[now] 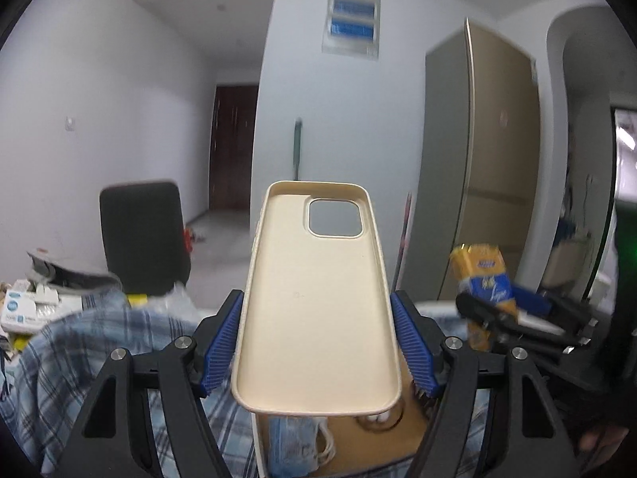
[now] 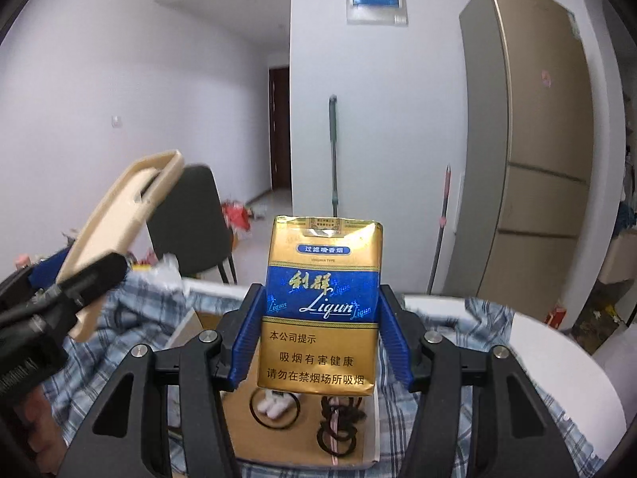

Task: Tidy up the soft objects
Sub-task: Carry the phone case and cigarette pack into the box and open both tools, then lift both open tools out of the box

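Observation:
My left gripper (image 1: 316, 342) is shut on a beige soft phone case (image 1: 318, 298), its hollow inside facing the camera and its lens cut-out at the top. That phone case (image 2: 119, 219) shows again at the left of the right wrist view, held by the left gripper (image 2: 71, 290). A gold and blue soft cigarette pack (image 2: 322, 302) stands upright between the blue pads of my right gripper (image 2: 322, 338), which is shut on it. From the left wrist view the same cigarette pack (image 1: 483, 283) and right gripper (image 1: 509, 314) appear at the right. Both hang above an open cardboard box (image 2: 239, 430).
The box holds black hair ties (image 2: 338, 422), a white item (image 2: 274, 404) and a bluish pack (image 1: 294, 446). It sits on a blue plaid cloth (image 2: 446, 410) over a white round table (image 2: 565, 362). A black chair (image 1: 143, 235), a tall fridge (image 2: 537, 159) and a mop (image 2: 333, 159) stand behind.

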Available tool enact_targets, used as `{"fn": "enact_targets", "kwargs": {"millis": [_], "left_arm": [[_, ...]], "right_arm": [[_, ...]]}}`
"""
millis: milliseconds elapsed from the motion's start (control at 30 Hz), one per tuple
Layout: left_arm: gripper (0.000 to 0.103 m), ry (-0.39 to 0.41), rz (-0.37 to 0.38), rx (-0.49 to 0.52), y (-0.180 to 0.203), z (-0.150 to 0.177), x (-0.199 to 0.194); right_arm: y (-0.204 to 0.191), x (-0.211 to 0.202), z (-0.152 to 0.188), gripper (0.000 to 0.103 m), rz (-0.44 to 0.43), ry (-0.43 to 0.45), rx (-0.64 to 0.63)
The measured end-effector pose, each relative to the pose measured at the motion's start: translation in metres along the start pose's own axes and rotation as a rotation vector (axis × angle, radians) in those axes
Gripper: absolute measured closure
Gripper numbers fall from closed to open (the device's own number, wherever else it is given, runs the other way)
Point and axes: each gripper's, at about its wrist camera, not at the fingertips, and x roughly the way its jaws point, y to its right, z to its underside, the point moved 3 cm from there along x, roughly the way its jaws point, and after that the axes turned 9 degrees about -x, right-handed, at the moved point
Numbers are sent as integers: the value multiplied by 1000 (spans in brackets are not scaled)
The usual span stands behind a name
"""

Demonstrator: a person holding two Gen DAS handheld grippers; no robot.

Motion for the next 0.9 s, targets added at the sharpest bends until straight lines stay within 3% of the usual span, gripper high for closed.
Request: {"fn": "enact_targets", "kwargs": {"millis": [167, 333, 667, 767, 900], "left_arm": [[28, -187, -6, 8, -2, 28, 48], [28, -268, -42, 24, -9, 45, 73], [28, -282, -47, 12, -20, 55, 73], [11, -251, -56, 33, -16, 55, 70], [10, -196, -83, 44, -12, 52, 62]], "right_arm": [[0, 27, 29, 48, -30, -123, 35], [3, 52, 54, 49, -42, -241, 48], [-3, 54, 57, 46, -58, -253, 15], [-3, 56, 58, 37, -55, -254, 13], [-1, 56, 58, 35, -57, -251, 24]]}}
